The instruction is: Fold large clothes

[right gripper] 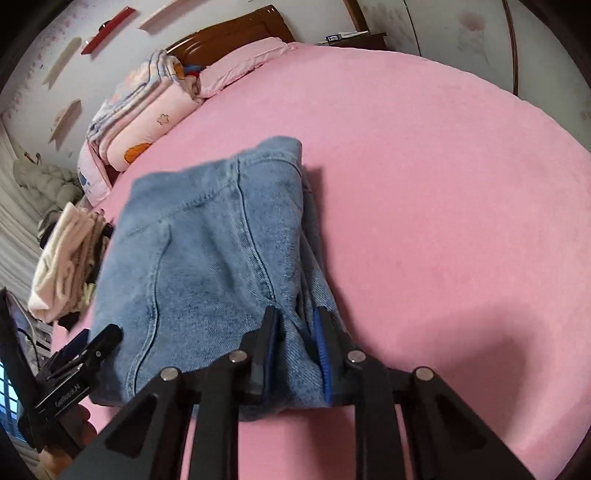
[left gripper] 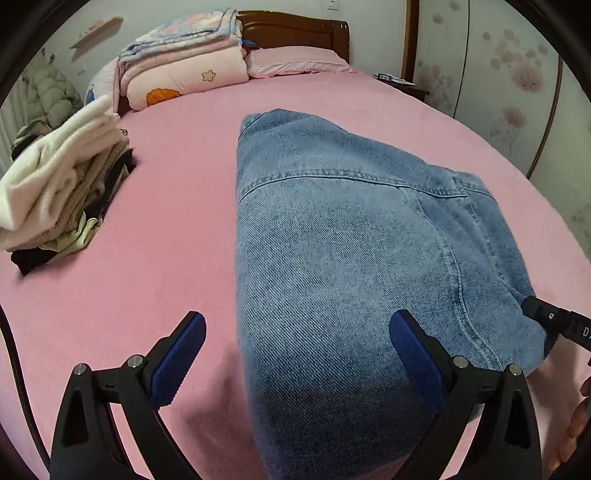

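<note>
At frame centre: denim garment (left gripper: 332, 258) folded compact on pink bed (left gripper: 166, 295).
My tongs: left gripper (left gripper: 299, 354) released; right gripper (right gripper: 295, 343) clenching denim edge.
Left: stacking, I judge.

Home bedroom. We found a bed (left gripper: 177, 206) under a pink sheet, a wooden headboard (left gripper: 295, 31), a pillow (left gripper: 295, 62), folded quilts (left gripper: 184, 62), a clothes pile (left gripper: 62, 184), a nightstand (left gripper: 402, 83) and flowered wardrobe doors (left gripper: 509, 74).

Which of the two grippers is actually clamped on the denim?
The right gripper: its fingers pinch the near edge of the folded blue denim garment. The left gripper is spread open, gripping nothing.
</note>
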